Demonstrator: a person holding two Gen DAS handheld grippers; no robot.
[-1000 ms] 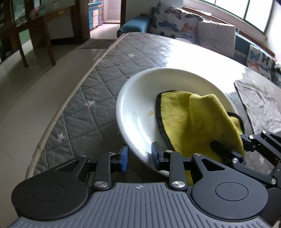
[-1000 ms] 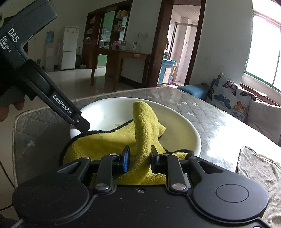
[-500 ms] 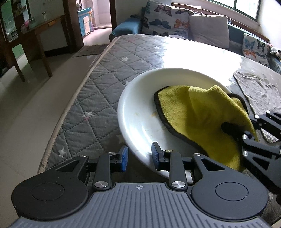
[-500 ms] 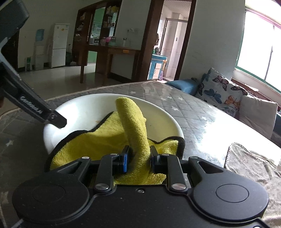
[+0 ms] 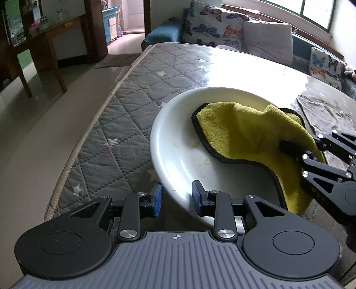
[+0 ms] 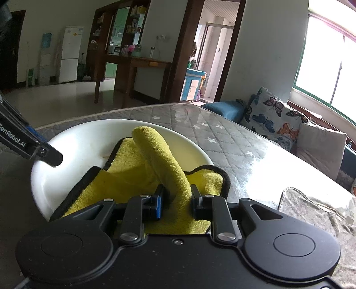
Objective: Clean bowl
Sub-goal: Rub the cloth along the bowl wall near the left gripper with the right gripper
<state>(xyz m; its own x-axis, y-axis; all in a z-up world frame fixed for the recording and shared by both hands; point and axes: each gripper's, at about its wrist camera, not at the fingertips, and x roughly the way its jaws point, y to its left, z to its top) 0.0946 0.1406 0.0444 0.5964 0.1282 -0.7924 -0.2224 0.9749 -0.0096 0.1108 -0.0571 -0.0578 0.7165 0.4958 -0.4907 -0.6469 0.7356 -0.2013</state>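
A wide white bowl rests on the quilted grey table, with small food specks on its floor. My left gripper is shut on the bowl's near rim, one pad outside and one inside. A yellow cloth with a black edge lies in the right half of the bowl and hangs over its rim. In the right wrist view my right gripper is shut on a raised fold of the yellow cloth above the bowl. The left gripper's finger shows at the bowl's left rim.
A grey towel lies flat on the table to the right of the bowl. Butterfly cushions line a sofa behind the table. The table's left edge drops to a tiled floor, with a wooden desk beyond.
The right gripper has dragged the yellow cloth across the bowl toward its right rim, baring more of the speckled floor. The left gripper keeps its hold on the rim.
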